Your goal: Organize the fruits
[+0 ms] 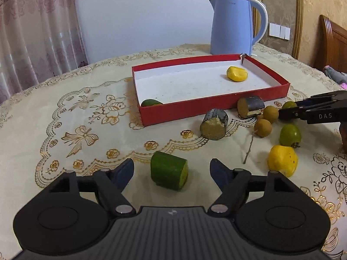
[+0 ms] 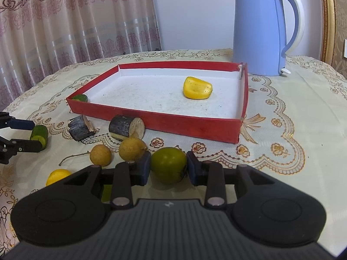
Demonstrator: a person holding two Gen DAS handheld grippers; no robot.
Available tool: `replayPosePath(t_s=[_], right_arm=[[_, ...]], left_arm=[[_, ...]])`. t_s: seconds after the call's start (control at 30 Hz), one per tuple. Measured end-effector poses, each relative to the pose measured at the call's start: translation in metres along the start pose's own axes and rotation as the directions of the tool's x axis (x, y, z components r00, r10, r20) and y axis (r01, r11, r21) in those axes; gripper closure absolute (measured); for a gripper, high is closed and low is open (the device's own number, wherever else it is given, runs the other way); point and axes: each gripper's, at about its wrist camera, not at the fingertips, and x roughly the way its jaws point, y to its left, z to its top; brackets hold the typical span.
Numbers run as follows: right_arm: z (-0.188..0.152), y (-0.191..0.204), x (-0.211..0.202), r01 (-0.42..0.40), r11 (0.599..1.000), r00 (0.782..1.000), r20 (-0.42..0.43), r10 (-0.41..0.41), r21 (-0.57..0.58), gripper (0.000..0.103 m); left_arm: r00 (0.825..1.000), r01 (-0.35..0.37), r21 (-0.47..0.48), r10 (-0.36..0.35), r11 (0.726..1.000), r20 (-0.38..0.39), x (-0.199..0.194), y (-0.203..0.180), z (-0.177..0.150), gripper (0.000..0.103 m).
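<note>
The left gripper [image 1: 171,169] stands wide open over a cream tablecloth [image 1: 65,119] with gold flowers, its blue pads clear on both sides of a green cucumber piece [image 1: 169,173] lying on the cloth between them. The right gripper [image 2: 168,165] is closed on a round green fruit [image 2: 168,164], both pads pressing its sides, the fruit low on the cloth.

Just beyond the right gripper lie two small brown round fruits [image 2: 100,155], one with a thin stem, and two dark-skinned cut stalk pieces [image 2: 126,126] close against the near wall of a red box [image 2: 151,121]. The box has a white floor; a yellow fruit [image 2: 197,87] sits toward its far right corner and a green piece [image 2: 80,98] is tucked in its near left corner, mostly hidden by the wall. Another yellow fruit [image 1: 283,160] lies on the cloth to the right of the left gripper.

A blue kettle [image 2: 258,32] stands behind the box. A patterned pink curtain [image 2: 65,21] hangs at the left, with a plain pale wall beside it. A wooden headboard [image 1: 334,41] is cut off at the right edge.
</note>
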Motion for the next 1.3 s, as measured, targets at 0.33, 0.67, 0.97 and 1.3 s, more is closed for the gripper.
replayPosePath(t_s=[0.33,0.67,0.97,1.3], right_arm=[[0.000,0.000,0.000,-0.003,1.000,1.000,0.001,0.003,0.005,0.070],[-0.001,-0.001,-0.001,-0.010,1.000,1.000,0.003,0.010,0.014,0.070],[-0.001,-0.002,0.000,-0.010,1.000,1.000,0.002,0.010,0.014,0.070],[0.000,-0.001,0.000,-0.005,1.000,1.000,0.001,0.005,0.011,0.070]], left_arm=[[1.000,-0.026,-0.022,0.026,0.999,-0.008,0.000,0.000,0.004,0.074],[0.996,-0.055,0.091,0.047,0.994,0.081,-0.014,-0.019,0.060,0.093],[0.982,-0.169,-0.033,0.171,0.985,0.075,-0.021,0.016,0.019,0.007],[0.992,-0.121,0.082,0.117,0.989,0.041,0.010,-0.009,0.010,0.008]])
